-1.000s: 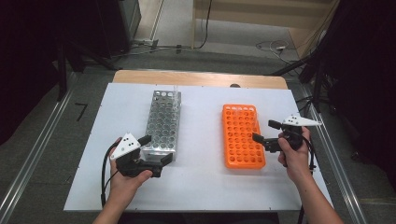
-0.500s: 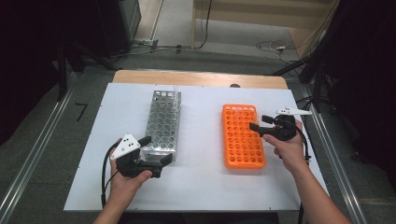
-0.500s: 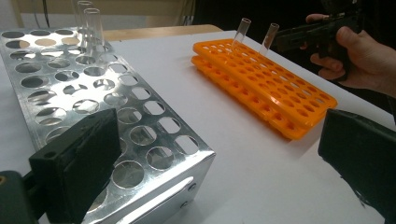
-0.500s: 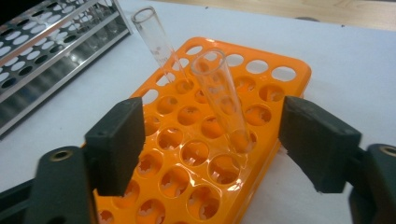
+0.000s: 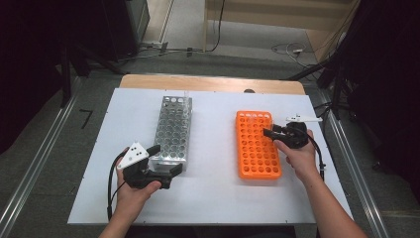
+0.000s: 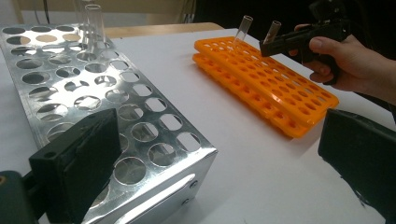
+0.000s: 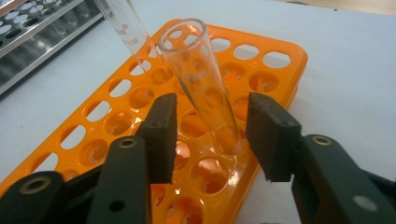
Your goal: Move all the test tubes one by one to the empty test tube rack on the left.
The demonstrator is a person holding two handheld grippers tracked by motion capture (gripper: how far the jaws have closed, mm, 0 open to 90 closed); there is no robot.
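— What has shifted since a second ago?

— Over the orange rack (image 5: pixel 257 146), the right gripper (image 5: pixel 269 133) has slid in from the rack's right edge toward its far end, and its jaws have just been closing, with a clear glass tube (image 7: pixel 201 88) between them. The left gripper (image 5: pixel 166 173) has kept its place at the near end of the metal rack (image 5: pixel 173 131).

— How does that tube look?

— Clear glass, open-mouthed, narrowing toward the bottom, with faint printed marks on its wall. It stands tilted in a hole near the rack's far end. A second tube (image 7: pixel 123 28) stands just beyond it, farther from the right gripper.

— And the jaws?

— In the right gripper view they stand at a middling gap, one pad (image 7: pixel 161 135) on each side of the tube's lower half, with bare space left on both sides; they aren't pressing it. The left gripper's jaws are wide, nothing between them, one pad (image 6: pixel 79 163) in front of the metal rack's near corner.
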